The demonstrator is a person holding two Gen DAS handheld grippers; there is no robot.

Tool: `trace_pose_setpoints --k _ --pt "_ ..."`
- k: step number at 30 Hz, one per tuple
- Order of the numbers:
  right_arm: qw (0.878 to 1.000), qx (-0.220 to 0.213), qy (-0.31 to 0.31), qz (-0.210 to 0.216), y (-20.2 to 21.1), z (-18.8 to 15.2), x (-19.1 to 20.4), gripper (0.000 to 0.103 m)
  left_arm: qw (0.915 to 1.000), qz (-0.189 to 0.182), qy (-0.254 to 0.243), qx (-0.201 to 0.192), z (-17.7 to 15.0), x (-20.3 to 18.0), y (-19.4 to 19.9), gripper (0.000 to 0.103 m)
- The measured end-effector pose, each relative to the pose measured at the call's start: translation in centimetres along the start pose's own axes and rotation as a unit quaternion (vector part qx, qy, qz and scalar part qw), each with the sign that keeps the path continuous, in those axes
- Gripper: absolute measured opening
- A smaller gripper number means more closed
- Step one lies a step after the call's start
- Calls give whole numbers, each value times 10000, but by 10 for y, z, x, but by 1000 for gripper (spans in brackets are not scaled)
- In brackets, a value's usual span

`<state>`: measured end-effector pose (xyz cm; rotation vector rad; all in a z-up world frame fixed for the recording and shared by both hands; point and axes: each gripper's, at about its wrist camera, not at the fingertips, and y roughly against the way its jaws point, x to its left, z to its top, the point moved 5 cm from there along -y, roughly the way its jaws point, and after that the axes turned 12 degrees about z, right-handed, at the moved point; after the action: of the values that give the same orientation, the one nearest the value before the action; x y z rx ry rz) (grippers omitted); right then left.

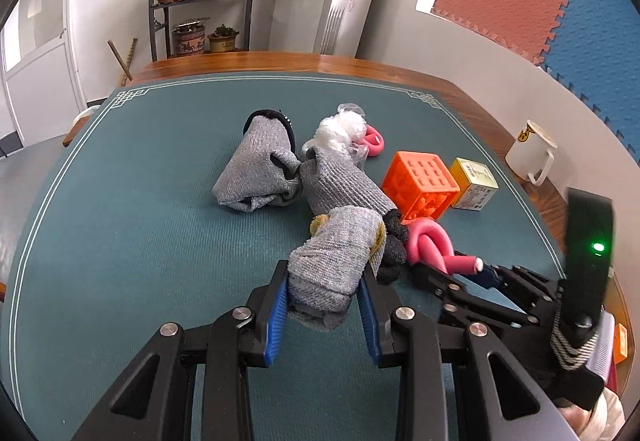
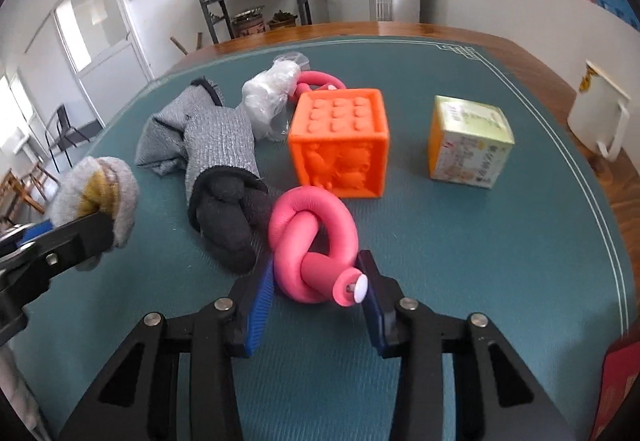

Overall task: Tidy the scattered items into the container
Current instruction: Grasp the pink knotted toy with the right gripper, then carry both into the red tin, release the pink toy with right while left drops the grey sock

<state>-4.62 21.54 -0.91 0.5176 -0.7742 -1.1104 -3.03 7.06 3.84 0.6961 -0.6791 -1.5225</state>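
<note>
My left gripper [image 1: 323,281] is shut on a rolled grey sock with a yellow toe [image 1: 336,257]; the right wrist view shows that sock [image 2: 100,189] held at the far left. My right gripper [image 2: 318,277] is closed around a knotted pink foam tube [image 2: 312,241] on the green mat; the tube also shows in the left wrist view [image 1: 430,241]. An orange cube container [image 2: 340,137] stands just behind the tube. A grey glove with black fingers [image 2: 224,177] lies left of the tube.
A small green-yellow box [image 2: 470,139] sits right of the cube. A white mug [image 2: 598,117] stands on the wooden table edge. A plastic bag [image 2: 272,93] and a second pink tube [image 2: 320,79] lie behind the cube. Another grey sock [image 1: 256,169] lies mid-mat.
</note>
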Motion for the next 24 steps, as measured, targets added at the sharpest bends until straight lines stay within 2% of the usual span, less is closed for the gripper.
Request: trace_pose_setpoints --k 12,18,24 --pt "9938 -848 -665 -275 74 -15 -23 44 9994 -117 -326 -68 -9 -23 7 34" --pt "9841 -1313 -666 -995 133 -31 -32 44 9980 -141 -596 -160 -17 -41 12 34" --pt "9651 -1694 -1113 -1656 199 -53 -74 44 9964 -203 -806 -177 -24 -56 15 34"
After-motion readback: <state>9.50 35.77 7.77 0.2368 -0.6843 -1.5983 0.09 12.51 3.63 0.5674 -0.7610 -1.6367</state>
